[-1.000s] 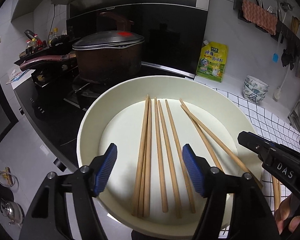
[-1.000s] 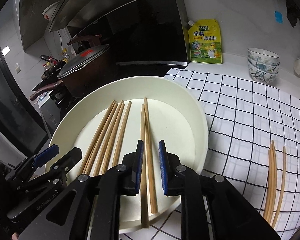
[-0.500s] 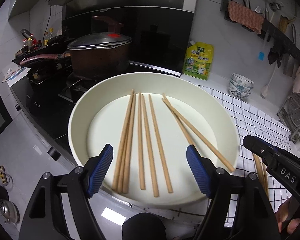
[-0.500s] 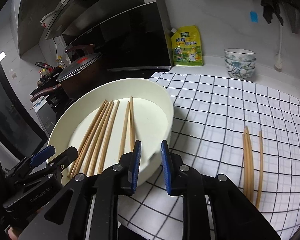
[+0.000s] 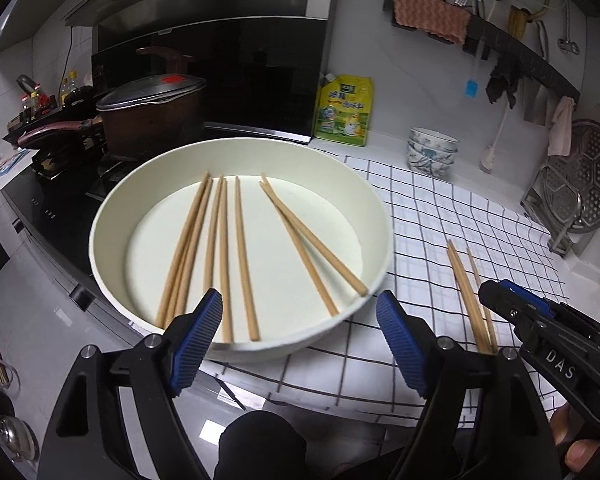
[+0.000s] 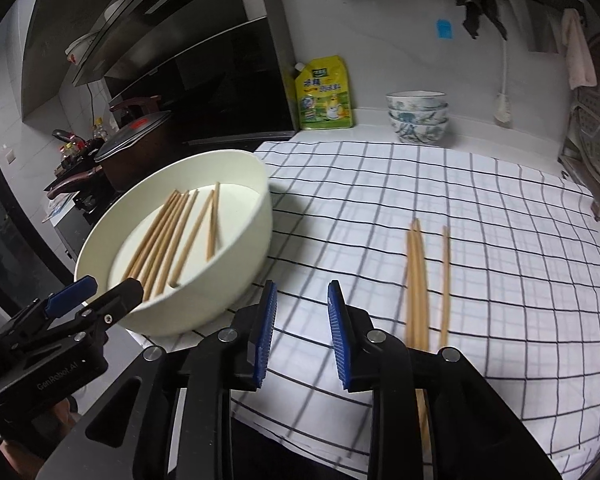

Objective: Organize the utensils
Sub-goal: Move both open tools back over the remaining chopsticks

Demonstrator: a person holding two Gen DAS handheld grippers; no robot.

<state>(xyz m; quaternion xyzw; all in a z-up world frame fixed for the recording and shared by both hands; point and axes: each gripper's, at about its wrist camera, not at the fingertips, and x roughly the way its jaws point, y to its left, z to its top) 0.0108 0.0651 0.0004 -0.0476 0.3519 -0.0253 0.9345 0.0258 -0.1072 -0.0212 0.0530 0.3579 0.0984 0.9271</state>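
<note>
Three chopsticks [image 6: 418, 276] left on the checked cloth [image 6: 500, 208], right of the white bowl [image 6: 236, 280] holding the others. Right gripper [image 6: 300, 336] hangs released, empty, near them; left gripper [image 5: 300, 344] too. Next: slide right, pinch one.

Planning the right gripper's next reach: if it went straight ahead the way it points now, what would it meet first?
Probably the checkered cloth: the right gripper aims between the white bowl and the loose chopsticks, though depth is unclear.
</note>
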